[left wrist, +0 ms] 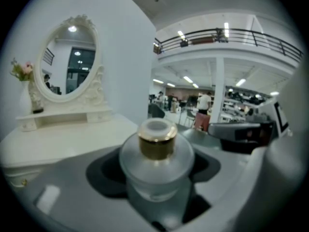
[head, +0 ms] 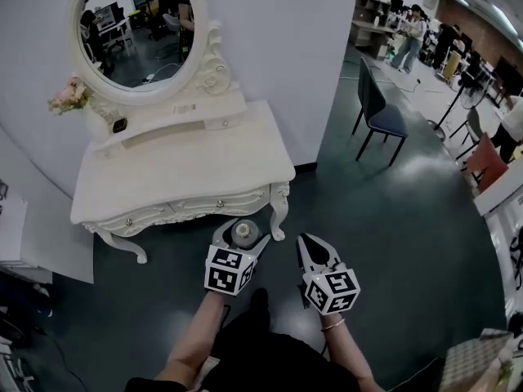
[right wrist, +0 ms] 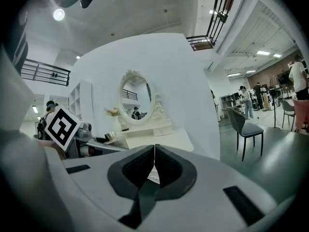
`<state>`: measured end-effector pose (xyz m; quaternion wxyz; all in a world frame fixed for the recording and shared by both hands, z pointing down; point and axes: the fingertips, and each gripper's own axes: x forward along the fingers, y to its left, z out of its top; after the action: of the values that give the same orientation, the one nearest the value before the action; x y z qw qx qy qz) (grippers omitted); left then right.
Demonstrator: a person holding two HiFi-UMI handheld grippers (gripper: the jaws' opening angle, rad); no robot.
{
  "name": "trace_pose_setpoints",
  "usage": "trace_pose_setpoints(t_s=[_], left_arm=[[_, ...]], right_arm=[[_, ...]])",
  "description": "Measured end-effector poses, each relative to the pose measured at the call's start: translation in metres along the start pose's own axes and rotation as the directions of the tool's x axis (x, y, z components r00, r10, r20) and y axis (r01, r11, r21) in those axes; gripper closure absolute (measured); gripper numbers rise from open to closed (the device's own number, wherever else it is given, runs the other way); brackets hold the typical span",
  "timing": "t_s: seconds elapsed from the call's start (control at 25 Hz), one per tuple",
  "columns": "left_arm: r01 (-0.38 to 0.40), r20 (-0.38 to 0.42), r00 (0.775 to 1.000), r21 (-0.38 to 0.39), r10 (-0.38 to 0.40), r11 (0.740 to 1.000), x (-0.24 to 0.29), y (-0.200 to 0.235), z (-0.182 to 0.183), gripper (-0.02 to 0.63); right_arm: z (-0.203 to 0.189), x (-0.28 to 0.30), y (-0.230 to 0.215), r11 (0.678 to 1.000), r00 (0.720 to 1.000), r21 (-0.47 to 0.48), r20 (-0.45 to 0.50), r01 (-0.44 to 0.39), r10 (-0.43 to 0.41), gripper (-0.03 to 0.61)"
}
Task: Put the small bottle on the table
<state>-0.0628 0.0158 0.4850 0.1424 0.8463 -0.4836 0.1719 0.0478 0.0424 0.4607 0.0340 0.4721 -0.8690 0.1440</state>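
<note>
- Head view: your left gripper [head: 243, 231] has its jaws clenched on the small bottle [head: 243, 236]. You hold it upright over the dark floor [head: 392, 243], just in front of the white dressing table and near its right front leg [head: 280, 209]. The bottle is not on the worktop [head: 188, 170]. Your right gripper [head: 310, 243] hangs just beside the left one, also over the floor, with nothing in it. An oval mirror [head: 139, 31] stands at the back of the worktop, with a small bunch of flowers [head: 69, 96] at its left side. A dark chair [head: 380, 113] stands well apart to the right.
- Left gripper view: the bottle sits squarely between the two dark pads [left wrist: 104, 173], which press on its round, frosted body from either side. Its gold collar [left wrist: 157, 146] and pale cap [left wrist: 155, 126] point up. The worktop lies beyond it to the left, lower in the frame, and the bottle does not touch it.
- Right gripper view: your right jaws are pressed together, pad against pad, with only a thin seam between them and nothing held. The marker cube [right wrist: 63, 127] of your left gripper shows at the left edge. The mirror and worktop lie straight ahead, beyond the jaws.
</note>
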Motion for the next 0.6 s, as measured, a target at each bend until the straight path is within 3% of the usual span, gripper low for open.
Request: trace_pose_setpoints(t_s=[0.6], left_arm=[[0.030, -0.001, 1.000, -0.003, -0.030, 1.000, 0.072, 0.082, 0.039, 0.275]], right_arm=[[0.026, 0.103, -0.030, 0.999, 0.999, -0.003, -0.013, 0.044, -0.044, 0.574]])
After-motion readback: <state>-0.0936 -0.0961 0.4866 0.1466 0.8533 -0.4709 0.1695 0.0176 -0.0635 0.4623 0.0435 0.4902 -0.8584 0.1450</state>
